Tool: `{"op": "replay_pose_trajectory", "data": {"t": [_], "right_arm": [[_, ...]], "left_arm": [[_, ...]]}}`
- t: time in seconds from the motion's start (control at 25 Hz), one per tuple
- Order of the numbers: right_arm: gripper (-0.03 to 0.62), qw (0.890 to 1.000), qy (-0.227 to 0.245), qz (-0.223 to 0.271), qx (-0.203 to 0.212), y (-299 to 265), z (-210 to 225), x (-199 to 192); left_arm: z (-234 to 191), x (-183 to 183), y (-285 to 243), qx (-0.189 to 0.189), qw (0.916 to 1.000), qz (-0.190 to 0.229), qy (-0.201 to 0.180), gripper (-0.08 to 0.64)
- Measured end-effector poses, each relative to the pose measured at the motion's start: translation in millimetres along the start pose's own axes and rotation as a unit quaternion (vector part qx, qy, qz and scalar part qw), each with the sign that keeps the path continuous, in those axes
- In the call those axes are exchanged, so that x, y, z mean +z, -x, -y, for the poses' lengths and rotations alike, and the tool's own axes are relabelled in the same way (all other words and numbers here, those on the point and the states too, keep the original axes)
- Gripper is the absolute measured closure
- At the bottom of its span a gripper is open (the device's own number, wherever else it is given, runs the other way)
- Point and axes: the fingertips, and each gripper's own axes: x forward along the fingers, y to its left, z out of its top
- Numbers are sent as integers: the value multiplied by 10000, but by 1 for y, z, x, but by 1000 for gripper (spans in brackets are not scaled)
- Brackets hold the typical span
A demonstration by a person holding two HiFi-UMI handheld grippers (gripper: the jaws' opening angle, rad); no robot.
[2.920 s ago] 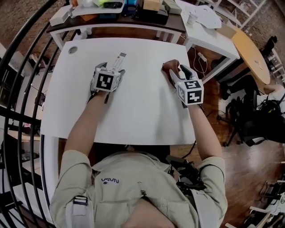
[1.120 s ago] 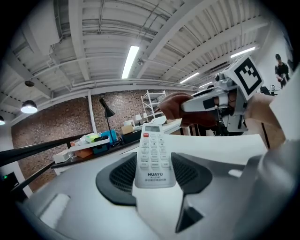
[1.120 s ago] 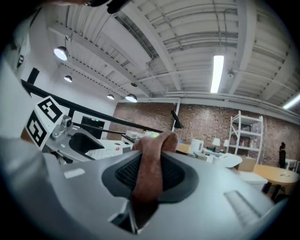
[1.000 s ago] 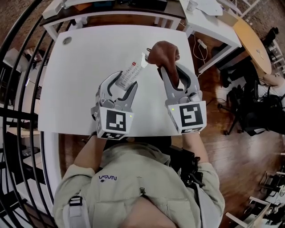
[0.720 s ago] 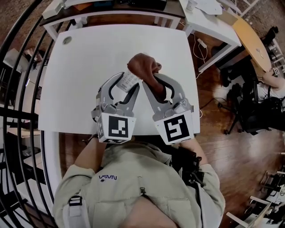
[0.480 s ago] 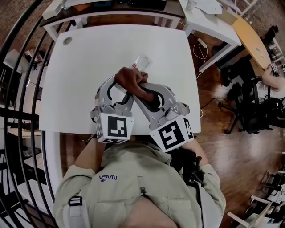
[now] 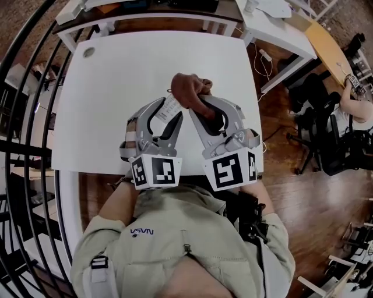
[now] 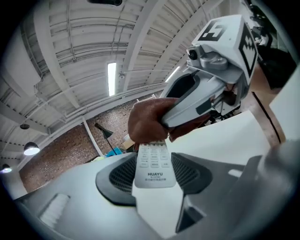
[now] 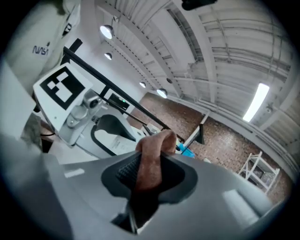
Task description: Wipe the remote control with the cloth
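A white remote control (image 7: 170,107) with a printed button face is held up over the white table (image 7: 105,105), and my left gripper (image 7: 165,115) is shut on its near end. In the left gripper view the remote (image 8: 152,165) runs straight out between the two pads. My right gripper (image 7: 206,107) is shut on a brown cloth (image 7: 189,89), which lies bunched over the remote's far end. In the left gripper view the cloth (image 8: 146,123) hides the remote's far tip. The right gripper view shows the cloth (image 9: 152,164) standing up between the pads.
A round cable hole (image 7: 88,52) sits at the table's far left corner. Behind it stands a second desk (image 7: 145,10) crowded with things. A black railing (image 7: 29,145) curves along the left. Office chairs (image 7: 326,145) and a seated person (image 7: 355,99) are at the right.
The right gripper drew the cloth from the remote's far tip down toward me, then slid it back toward the far end. Both grippers have rolled a little; the remote stays in the left one.
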Motion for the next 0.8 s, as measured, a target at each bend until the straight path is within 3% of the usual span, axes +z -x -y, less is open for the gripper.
{"op": "replay_pose_trajectory", "data": {"t": [0.16, 0.2, 0.28, 0.36, 0.44, 0.56, 0.68, 0.8], "right_arm": [[506, 9940, 18, 289, 1052, 1, -47, 15], [506, 9939, -41, 352, 1043, 2, -45, 17], [505, 9971, -351, 528, 409, 8, -15, 15], [503, 9895, -1075, 709, -662, 20, 35, 3], [503, 9790, -1521, 745, -1139, 25, 61, -11], [503, 9826, -1380, 838, -919, 19, 54, -10], [503, 9898, -1159, 761, -335, 10, 21, -5], [503, 9903, -1214, 654, 181, 1, -9, -8]], "left_arm": [[0, -6, -1, -61, 9999, 18, 84, 321], [1, -9, 0, -167, 9996, 70, 217, 321], [-3, -6, 3, -462, 9949, 277, 849, 321], [-14, 2, 8, -699, 9834, 534, 1586, 321], [-19, 7, 12, -812, 9733, 710, 2025, 321], [-22, 13, 15, -996, 9572, 904, 2561, 321], [-28, 11, 15, -1161, 9327, 1016, 3259, 321], [-32, 3, 16, -1290, 9098, 1019, 3812, 321]]}}
